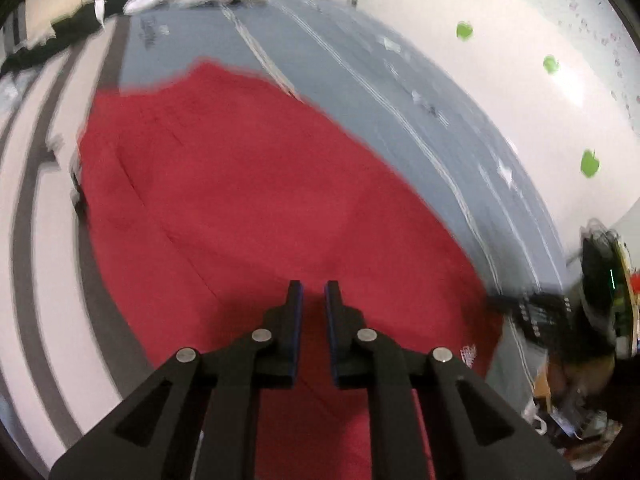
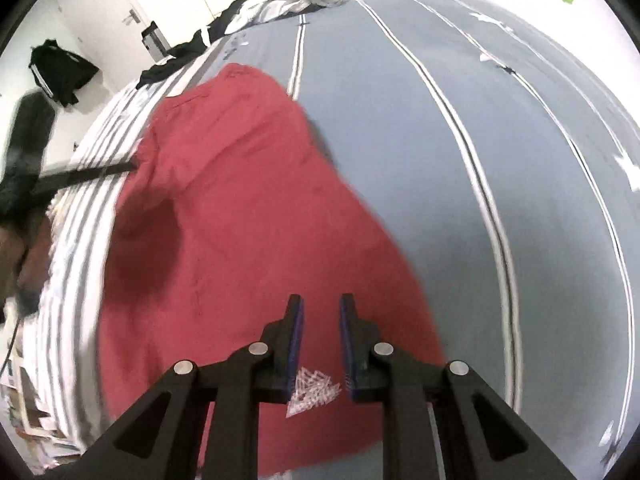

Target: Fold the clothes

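While both views blur, shirt: the red shirt (image 1: 240,200) lies spread on the bed (image 1: 400,100), filling the left wrist view from 6 o'clock up to 11 o'clock.
Left tongs: the left tongs (image 1: 313,284) hover over the red cloth, nearly closed with a slim gap and nothing pinched between the pads.
Right tongs: the right tongs (image 2: 321,298) are parted a little wider and empty, over the shirt's near end.
Print: a white print (image 2: 312,394) shows on the cloth between the right jaws at 6 o'clock.
Bed cover: grey-blue with white stripes, bare toward 2 o'clock.
Bedding: a white heap (image 2: 288,0) at 12 o'clock.
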The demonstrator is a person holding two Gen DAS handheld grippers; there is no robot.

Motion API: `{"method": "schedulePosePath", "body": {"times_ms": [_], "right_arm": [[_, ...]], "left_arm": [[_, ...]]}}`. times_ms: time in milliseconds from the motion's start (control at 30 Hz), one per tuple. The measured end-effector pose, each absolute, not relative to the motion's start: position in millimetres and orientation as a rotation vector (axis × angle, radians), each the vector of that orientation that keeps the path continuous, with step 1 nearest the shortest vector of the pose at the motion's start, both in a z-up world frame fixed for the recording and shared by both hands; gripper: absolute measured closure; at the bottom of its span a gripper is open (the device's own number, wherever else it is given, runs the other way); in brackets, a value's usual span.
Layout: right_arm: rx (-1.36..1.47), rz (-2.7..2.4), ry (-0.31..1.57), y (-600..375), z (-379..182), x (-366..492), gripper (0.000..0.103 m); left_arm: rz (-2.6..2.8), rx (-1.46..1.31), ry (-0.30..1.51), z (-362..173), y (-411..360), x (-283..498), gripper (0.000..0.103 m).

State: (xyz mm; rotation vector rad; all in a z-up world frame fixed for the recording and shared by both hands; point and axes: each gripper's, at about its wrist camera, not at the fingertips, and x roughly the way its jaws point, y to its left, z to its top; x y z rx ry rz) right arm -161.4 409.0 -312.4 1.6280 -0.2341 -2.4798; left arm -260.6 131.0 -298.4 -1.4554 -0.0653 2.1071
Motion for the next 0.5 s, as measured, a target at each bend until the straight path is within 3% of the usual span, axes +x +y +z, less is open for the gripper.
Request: {"method": "schedulePosePath", "body": {"times_ms": [133, 200, 500], "right_arm": [[1.699, -2.377, -0.200, 427.1, -347.5, -173.2, 0.087], [1.673, -2.343, -0.210, 437.9, -353.6, -164.2, 0.087], [1.724, -2.159, -0.099, 456.6, -346.7, -128.3, 0.087]], "left_arm": [[2.211, -1.605, -0.014, -340.5, 120.3, -228.4, 0.095], [2.281, -1.623, -0.119, -344.6, 99.6, -215.8, 0.101], [2.558, -1.688, -0.333, -305.6, 81.3, -157.5, 0.100]]}}
